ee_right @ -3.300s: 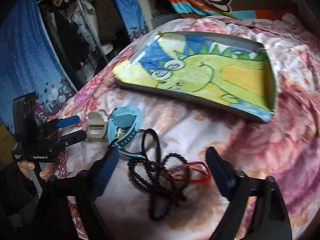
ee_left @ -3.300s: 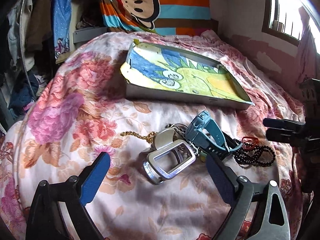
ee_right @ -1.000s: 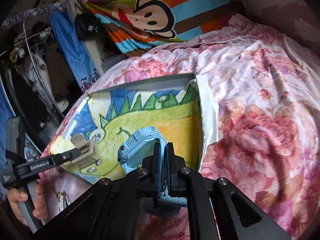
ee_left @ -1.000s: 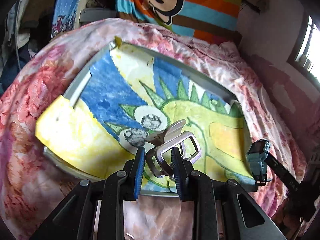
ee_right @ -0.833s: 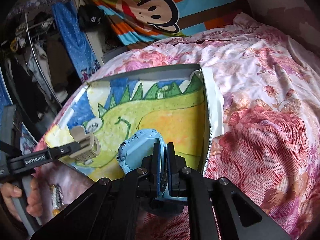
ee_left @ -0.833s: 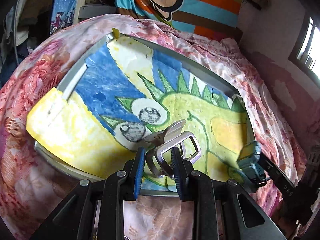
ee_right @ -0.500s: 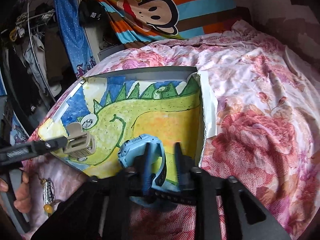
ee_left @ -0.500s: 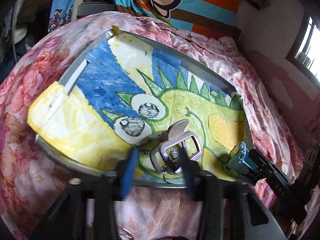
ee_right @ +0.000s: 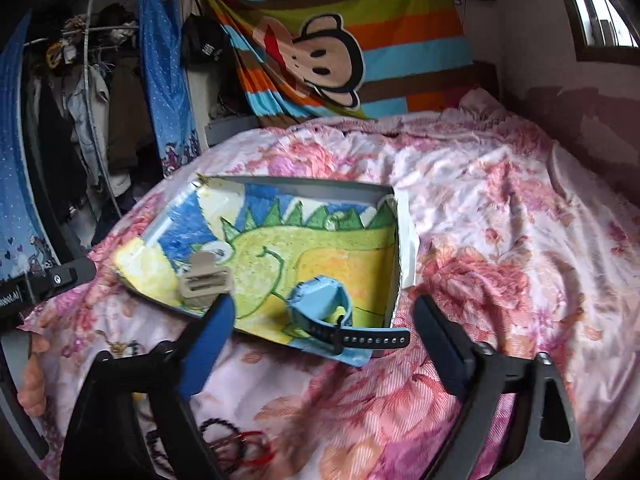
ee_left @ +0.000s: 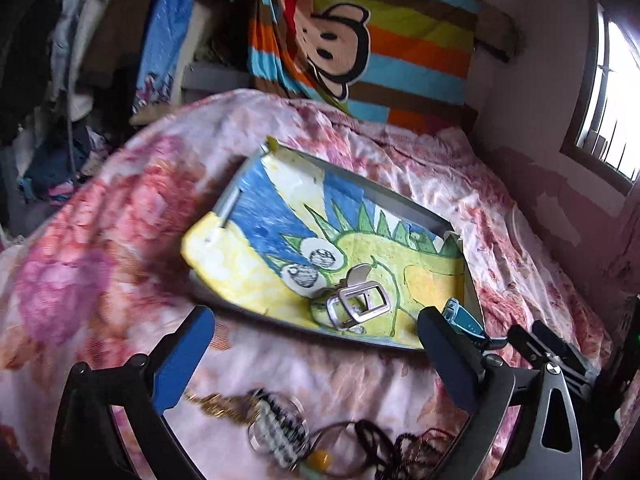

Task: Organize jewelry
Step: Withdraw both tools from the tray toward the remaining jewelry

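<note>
Your left gripper [ee_left: 312, 352] and right gripper [ee_right: 324, 336] are both spread wide, empty; ahead of them, the silver metal clasp [ee_left: 358, 307] and light-blue plastic watch [ee_right: 322, 304] lie in the shallow grey tray [ee_right: 312, 192].

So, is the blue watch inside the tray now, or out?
Mostly inside: the blue watch rests on the drawing that lines the tray, free of the open right gripper, but its dark strap end overhangs the near edge.

silver clasp [ee_left: 358, 306] in tray [ee_left: 384, 196] | blue watch [ee_right: 322, 304] near edge | beads [ee_left: 404, 444] perhaps outside
</note>
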`<state>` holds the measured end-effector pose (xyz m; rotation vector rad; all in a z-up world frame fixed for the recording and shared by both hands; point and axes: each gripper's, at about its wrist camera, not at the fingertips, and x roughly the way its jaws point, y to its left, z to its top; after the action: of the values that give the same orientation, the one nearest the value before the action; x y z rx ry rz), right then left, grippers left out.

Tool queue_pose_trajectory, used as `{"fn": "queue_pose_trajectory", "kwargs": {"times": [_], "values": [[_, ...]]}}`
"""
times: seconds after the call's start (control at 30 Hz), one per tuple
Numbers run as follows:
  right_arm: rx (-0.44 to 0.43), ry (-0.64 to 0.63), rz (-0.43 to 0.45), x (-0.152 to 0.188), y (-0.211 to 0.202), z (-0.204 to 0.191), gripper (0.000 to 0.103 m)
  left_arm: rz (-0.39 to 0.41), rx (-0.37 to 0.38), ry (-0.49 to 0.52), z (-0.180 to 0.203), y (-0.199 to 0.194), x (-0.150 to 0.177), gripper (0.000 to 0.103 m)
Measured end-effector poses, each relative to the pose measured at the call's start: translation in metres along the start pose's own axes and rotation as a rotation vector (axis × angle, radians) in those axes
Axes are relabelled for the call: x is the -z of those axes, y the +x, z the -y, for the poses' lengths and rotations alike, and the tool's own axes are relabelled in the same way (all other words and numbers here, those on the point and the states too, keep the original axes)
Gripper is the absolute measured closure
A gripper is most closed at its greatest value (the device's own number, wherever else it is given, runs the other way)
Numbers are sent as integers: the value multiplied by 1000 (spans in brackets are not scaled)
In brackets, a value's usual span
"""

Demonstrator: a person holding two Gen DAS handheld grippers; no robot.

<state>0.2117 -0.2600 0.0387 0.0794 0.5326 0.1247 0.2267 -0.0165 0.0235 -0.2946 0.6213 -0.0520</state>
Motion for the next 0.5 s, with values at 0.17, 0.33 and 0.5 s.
{"fn": "queue_pose_trajectory", "kwargs": {"times": [0.17, 0.33, 0.5], "values": [[0, -32, 53, 4, -39, -14, 8, 60, -16, 31, -6, -37, 10, 0], [10, -71, 106, 13, -76, -31, 4, 90, -19, 68, -11, -65, 23, 0], [-9, -63, 137, 29, -109, -35, 2, 122, -16, 109, -15, -90, 39, 0]]}}
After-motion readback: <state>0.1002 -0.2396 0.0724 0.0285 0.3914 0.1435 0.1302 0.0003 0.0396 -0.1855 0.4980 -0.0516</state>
